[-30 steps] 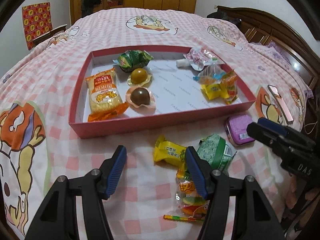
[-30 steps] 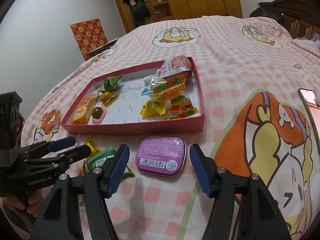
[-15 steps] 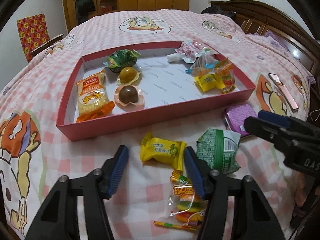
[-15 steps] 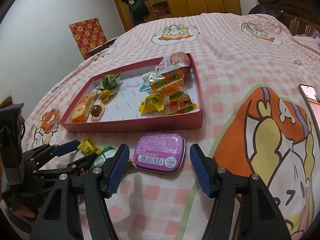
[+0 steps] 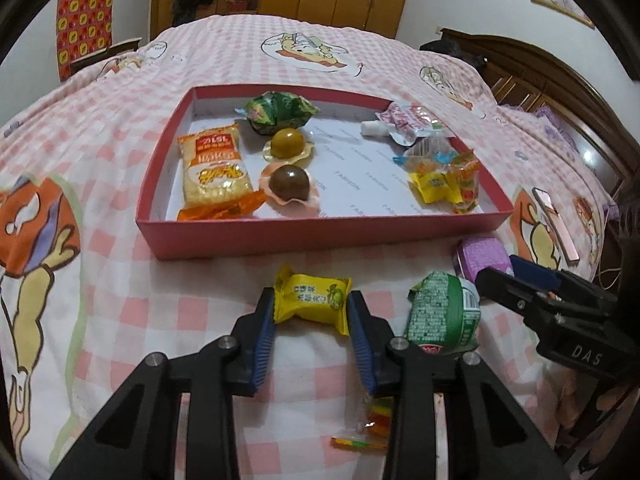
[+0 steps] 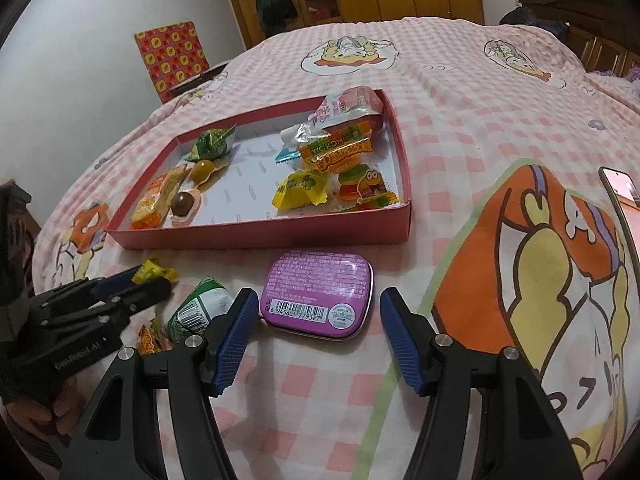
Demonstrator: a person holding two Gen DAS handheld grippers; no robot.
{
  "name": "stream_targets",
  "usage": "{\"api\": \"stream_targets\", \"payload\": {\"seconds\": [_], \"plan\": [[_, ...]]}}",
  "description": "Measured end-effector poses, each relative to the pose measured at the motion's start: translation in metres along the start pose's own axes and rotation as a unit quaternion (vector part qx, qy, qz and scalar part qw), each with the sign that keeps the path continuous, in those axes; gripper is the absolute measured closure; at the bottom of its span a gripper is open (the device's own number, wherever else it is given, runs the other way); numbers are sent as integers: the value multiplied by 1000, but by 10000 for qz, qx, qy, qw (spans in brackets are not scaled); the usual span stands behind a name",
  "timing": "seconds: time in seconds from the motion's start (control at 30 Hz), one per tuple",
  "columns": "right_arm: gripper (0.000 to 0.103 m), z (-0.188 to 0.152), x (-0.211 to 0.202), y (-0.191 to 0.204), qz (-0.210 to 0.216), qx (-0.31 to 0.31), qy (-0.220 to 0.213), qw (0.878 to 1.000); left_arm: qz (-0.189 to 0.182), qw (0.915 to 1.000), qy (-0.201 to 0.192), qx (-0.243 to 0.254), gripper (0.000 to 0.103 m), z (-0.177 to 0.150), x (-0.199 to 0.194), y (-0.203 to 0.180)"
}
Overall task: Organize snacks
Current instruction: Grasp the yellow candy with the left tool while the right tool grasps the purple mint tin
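Yellow candy packet sits pinched between the left gripper pads, bound for the red tray ahead; right gripper spread wide, straddling the purple tin.

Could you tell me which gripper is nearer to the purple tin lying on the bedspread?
Right. The right gripper has its open fingers on either side of the purple tin; the left gripper sits further away, pinching the yellow candy.

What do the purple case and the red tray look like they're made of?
The purple case looks like painted metal, a glossy tin with rounded corners and a silvery rim. The red tray looks like matte cardboard, with thin folded walls and a white printed lining.
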State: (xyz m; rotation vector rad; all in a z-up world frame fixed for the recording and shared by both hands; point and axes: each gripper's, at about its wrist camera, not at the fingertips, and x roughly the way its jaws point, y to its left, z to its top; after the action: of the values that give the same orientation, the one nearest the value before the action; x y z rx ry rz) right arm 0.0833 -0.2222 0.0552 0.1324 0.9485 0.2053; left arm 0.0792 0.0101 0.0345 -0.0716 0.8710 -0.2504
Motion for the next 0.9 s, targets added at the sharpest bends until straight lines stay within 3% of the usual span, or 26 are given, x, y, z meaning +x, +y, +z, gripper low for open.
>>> {"api": "stream_targets", "payload": {"seconds": [0.07, 0.53, 0.9], "plan": [[32, 1, 2, 2, -46, -17, 32, 10000, -14, 10000, -24, -5, 66, -1, 0, 0], [32, 7, 20, 17, -706, -52, 160, 9974, -218, 9996, -99, -134, 65, -5, 0, 7], [36, -2, 14, 10, -683, 164, 21, 9975, -167, 9998, -73, -118, 64, -5, 1, 6]]}}
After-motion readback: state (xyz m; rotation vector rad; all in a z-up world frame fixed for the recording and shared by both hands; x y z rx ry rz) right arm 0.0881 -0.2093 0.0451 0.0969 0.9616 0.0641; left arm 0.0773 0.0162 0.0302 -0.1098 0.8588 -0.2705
